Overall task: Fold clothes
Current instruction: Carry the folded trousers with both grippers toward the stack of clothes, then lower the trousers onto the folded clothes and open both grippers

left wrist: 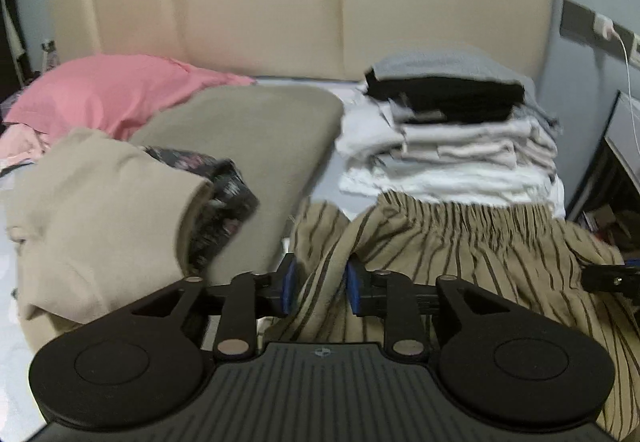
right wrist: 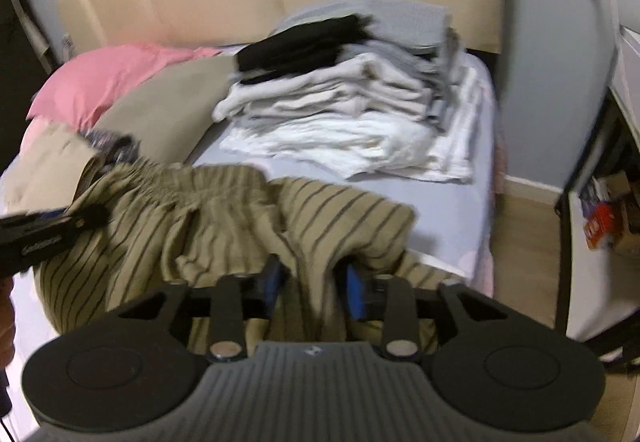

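Tan trousers with dark stripes and a gathered elastic waistband lie bunched on the bed. In the left wrist view my left gripper is shut on a fold of them near the waistband's left end. The right wrist view shows my right gripper shut on another fold of the striped trousers, near the bed's right edge. Each gripper shows in the other's view, the right gripper at the right edge and the left gripper at the left edge. A stack of folded clothes stands behind the trousers.
A beige garment over a dark floral one lies at the left. Behind it are a khaki pillow, a pink pillow and the padded headboard. Right of the bed are bare floor and a cluttered shelf.
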